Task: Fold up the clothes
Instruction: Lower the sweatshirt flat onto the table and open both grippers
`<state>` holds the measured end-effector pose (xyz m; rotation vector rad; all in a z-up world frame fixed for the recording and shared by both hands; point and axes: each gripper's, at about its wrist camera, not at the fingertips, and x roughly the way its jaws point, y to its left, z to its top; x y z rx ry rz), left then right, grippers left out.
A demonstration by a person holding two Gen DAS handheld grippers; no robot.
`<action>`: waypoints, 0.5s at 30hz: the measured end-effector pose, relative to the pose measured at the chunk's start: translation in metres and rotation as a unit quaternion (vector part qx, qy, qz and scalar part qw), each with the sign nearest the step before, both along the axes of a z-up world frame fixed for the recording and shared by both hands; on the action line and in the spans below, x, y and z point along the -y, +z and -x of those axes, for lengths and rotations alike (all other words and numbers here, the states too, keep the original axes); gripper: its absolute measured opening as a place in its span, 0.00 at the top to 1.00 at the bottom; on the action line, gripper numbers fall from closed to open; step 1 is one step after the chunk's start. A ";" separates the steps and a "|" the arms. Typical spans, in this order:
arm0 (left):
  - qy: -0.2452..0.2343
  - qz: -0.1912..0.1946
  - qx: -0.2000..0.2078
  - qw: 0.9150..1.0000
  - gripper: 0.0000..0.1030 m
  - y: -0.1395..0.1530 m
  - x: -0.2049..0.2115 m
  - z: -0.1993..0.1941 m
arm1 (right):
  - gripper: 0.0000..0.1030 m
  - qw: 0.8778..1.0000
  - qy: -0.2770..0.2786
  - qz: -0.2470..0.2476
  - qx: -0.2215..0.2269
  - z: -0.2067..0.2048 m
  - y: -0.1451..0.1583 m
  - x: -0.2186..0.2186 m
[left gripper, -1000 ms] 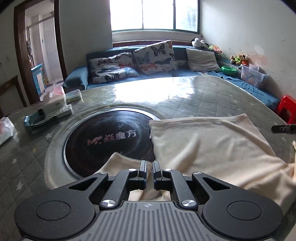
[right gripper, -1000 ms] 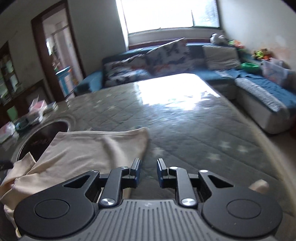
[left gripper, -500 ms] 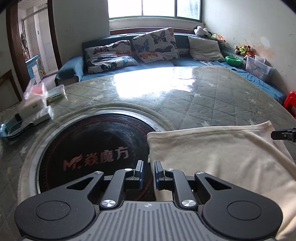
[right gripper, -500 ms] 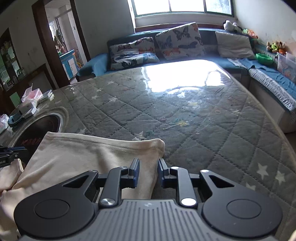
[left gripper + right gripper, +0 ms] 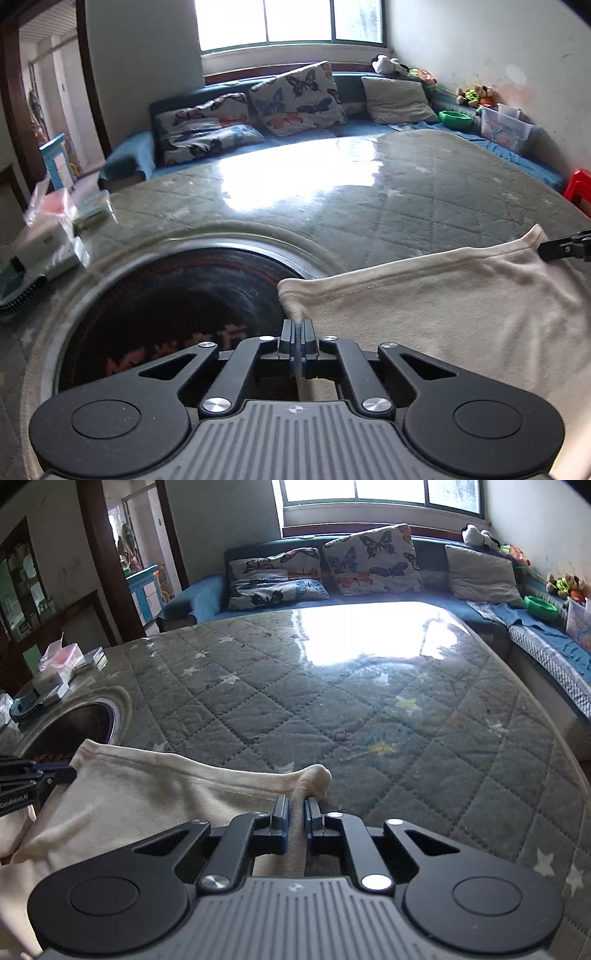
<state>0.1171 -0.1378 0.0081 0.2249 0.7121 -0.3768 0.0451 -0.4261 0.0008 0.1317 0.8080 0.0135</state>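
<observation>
A cream garment [image 5: 443, 306] lies spread on the quilted table, its hemmed far edge stretched between my two grippers. My left gripper [image 5: 297, 326] is shut on the garment's left corner, over the rim of the black round inset. My right gripper [image 5: 295, 805] is shut on the garment's right corner [image 5: 314, 775], cloth bunched between its fingers. In the right wrist view the garment [image 5: 147, 797] runs left to the left gripper [image 5: 55, 775]. The right gripper's tip [image 5: 565, 247] shows at the right edge of the left wrist view.
The table has a grey quilted star-pattern cover [image 5: 332, 701] under a glossy sheet. A black round inset [image 5: 177, 302] sits at the left. Boxes and bags [image 5: 48, 229] lie at the table's far left. A blue sofa with cushions [image 5: 288, 99] stands behind.
Both grippers have closed on the garment's far corners; one second ago the left was shut on a lower fold and the right was open. The far edge is now pulled straighter.
</observation>
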 end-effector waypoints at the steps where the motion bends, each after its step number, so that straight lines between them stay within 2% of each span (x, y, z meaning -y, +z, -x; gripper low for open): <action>1: 0.003 0.001 -0.001 1.000 0.98 -0.001 -0.002 -0.003 | 0.94 1.000 0.000 0.003 0.003 -0.003 0.001 -0.001; 10: 0.038 -0.009 0.015 0.999 0.98 0.007 -0.013 -0.037 | 0.94 0.999 0.015 0.027 0.020 -0.052 0.005 -0.014; 15: 0.044 -0.022 0.001 0.999 0.97 0.001 -0.012 -0.050 | 0.91 0.999 0.020 0.041 0.009 -0.078 -0.003 -0.021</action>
